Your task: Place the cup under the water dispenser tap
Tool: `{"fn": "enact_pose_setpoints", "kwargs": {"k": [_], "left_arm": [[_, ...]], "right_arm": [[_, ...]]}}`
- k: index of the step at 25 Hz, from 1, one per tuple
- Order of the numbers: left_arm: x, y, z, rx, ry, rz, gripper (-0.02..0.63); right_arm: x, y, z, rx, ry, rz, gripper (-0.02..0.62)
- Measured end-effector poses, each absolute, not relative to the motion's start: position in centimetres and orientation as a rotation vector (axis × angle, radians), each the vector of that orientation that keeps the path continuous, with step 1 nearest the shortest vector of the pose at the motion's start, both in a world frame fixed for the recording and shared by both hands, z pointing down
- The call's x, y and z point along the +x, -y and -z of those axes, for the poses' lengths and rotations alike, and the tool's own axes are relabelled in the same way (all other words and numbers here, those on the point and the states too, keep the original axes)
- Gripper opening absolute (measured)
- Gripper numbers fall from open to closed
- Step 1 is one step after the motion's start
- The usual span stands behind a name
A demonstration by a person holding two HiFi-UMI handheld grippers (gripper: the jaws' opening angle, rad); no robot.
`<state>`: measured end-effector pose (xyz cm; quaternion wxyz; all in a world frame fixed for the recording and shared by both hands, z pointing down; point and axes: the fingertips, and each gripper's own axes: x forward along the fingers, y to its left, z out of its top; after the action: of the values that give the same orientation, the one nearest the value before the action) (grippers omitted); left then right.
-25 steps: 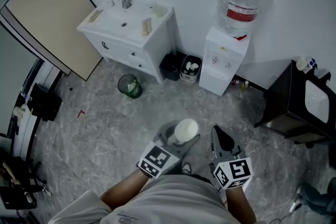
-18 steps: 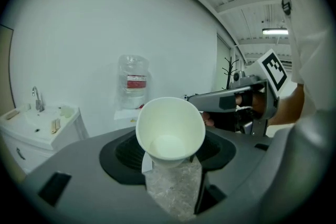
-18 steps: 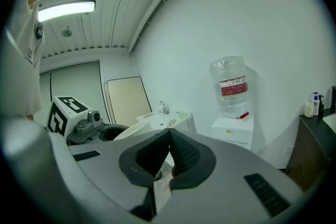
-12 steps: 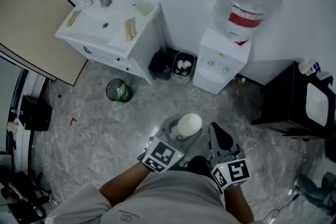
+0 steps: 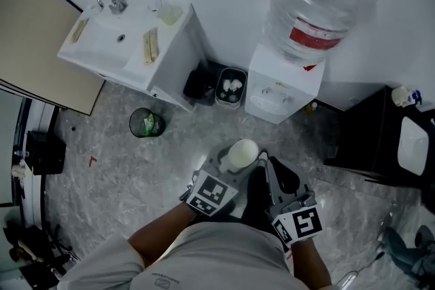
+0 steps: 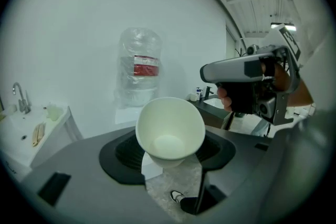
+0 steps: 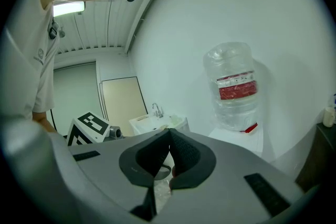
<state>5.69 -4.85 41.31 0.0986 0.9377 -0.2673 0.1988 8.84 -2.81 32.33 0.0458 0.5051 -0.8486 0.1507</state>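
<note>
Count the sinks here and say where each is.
2. One white sink tops the white cabinet, upper left in the head view; a second sink sits in the black cabinet at its right edge. Others may be out of frame.

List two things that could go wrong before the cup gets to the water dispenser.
1. The cup, pinched near its base by the left gripper, leans; it may slip or crumple.
2. The shut right gripper sits close beside it and might knock it on the way to the water dispenser.
</note>
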Motion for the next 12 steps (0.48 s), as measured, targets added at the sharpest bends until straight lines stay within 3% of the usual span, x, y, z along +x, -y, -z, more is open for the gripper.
{"fn": "enact_pose_setpoints", "kwargs": {"k": [12], "left_arm": [[12.2, 16.8, -48.2, 2.695, 0.969, -0.601, 0.259]], "right_arm": [[14.9, 15.7, -36.9, 1.277, 2.681, -0.461, 0.017]]}}
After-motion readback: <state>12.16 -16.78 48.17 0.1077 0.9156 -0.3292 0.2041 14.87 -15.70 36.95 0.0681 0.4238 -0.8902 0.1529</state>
